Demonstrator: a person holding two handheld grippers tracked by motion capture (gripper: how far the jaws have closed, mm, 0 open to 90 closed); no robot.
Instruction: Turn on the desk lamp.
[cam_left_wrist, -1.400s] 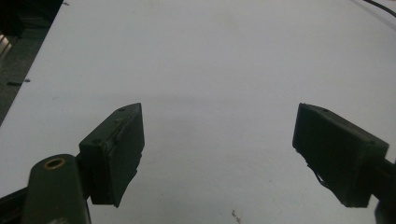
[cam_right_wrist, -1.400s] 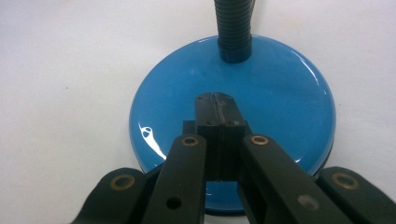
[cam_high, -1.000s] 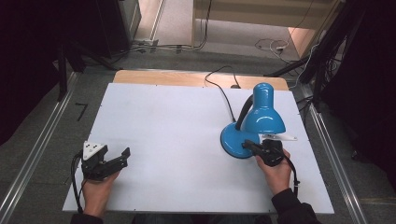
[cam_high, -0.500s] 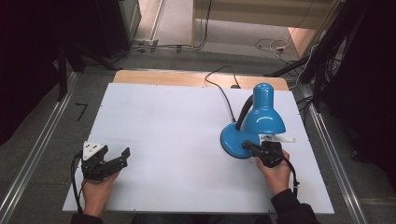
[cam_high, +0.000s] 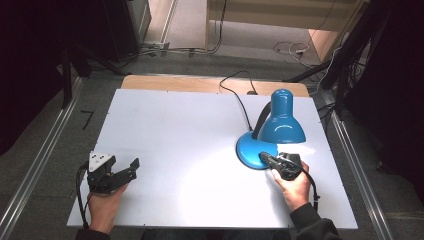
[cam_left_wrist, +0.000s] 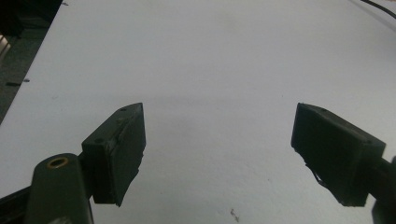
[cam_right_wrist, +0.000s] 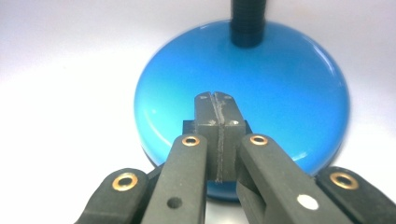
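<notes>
A blue desk lamp (cam_high: 280, 120) stands at the right of the white table (cam_high: 190, 130), lit, its shade pointing down over its round blue base (cam_high: 250, 150). My right gripper (cam_high: 265, 159) is shut, its two jaws pressed flat together with nothing between them. In the right gripper view its tips (cam_right_wrist: 215, 100) rest on top of the blue base (cam_right_wrist: 280, 84), just in front of the black neck (cam_right_wrist: 247, 21). Near the table's front left, my left gripper (cam_high: 127, 170) lies low with its jaws wide apart over bare table (cam_left_wrist: 215, 93).
The lamp's black cord (cam_high: 235, 90) runs from the base to the table's back edge. A wooden strip (cam_high: 175, 82) borders the far side. Metal rails (cam_high: 45, 150) flank the table, and cables lie on the floor behind.
</notes>
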